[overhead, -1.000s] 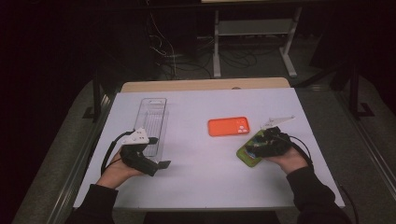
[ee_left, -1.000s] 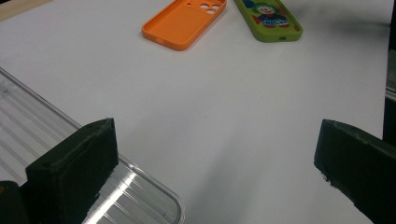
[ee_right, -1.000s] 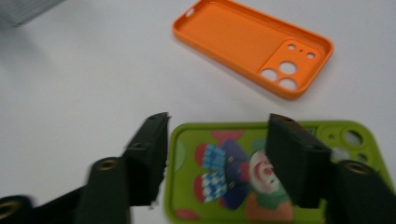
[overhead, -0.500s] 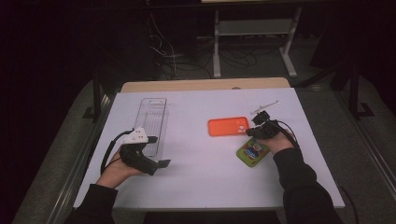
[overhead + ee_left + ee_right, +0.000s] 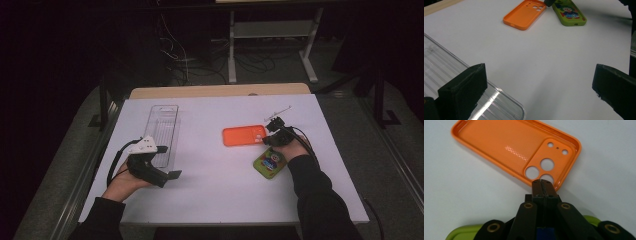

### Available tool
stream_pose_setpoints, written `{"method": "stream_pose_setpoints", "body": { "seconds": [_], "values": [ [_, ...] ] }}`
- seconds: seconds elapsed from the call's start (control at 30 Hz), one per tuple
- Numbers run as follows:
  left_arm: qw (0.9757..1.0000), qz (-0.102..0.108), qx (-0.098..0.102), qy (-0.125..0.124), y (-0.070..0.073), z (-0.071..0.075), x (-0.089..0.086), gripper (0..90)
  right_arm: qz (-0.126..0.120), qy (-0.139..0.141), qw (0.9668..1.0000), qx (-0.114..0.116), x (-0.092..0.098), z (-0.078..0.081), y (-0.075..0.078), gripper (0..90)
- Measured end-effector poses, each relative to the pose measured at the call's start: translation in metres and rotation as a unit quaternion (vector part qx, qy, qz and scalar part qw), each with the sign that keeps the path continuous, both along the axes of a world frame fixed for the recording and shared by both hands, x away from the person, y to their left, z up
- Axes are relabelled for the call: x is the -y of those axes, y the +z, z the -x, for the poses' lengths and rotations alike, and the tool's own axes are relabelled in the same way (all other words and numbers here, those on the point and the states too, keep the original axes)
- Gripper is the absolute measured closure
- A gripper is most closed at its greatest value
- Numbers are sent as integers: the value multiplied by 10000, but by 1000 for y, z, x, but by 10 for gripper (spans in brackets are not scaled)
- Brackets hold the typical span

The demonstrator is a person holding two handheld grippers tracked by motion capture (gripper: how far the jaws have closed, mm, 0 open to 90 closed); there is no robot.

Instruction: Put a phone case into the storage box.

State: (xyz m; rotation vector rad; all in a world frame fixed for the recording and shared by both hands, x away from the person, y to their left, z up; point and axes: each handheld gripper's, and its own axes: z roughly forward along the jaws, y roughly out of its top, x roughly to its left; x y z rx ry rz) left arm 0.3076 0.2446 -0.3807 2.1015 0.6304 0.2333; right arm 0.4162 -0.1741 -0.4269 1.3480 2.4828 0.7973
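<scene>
Jaws of the right gripper (image 5: 542, 182) are pressed flat together with nothing between them, having just closed; their tips sit over the camera-cutout end of the orange phone case (image 5: 516, 152), which lies hollow side up on the white table (image 5: 215, 190). Just beside it lies a green cartoon phone case (image 5: 269, 163). The left gripper (image 5: 536, 85) rests released, wide apart, beside a clear plastic tray (image 5: 162, 131).

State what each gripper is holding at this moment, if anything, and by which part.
Neither holds anything. The left gripper stands open over bare table beside the clear tray. The right gripper is shut, tips at the orange phone case's camera-end rim, nothing between them.
</scene>
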Motion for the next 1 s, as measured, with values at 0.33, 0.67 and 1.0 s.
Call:
{"method": "stream_pose_setpoints", "body": {
  "seconds": [0.33, 0.67, 1.0],
  "values": [
    [10000, 19, -18, 10, 0, 0, 1, 0, 100, -134, 9999, 28, 0, -16, 2, 883],
    [10000, 54, -21, 16, 0, 0, 0, 0, 243, -12, 9997, 70, -15, -37, 5, 883],
    [10000, 39, -20, 33, 1, 0, -2, 0, 327, 87, 9994, -25, -33, -46, -5, 883]
  ]
}}
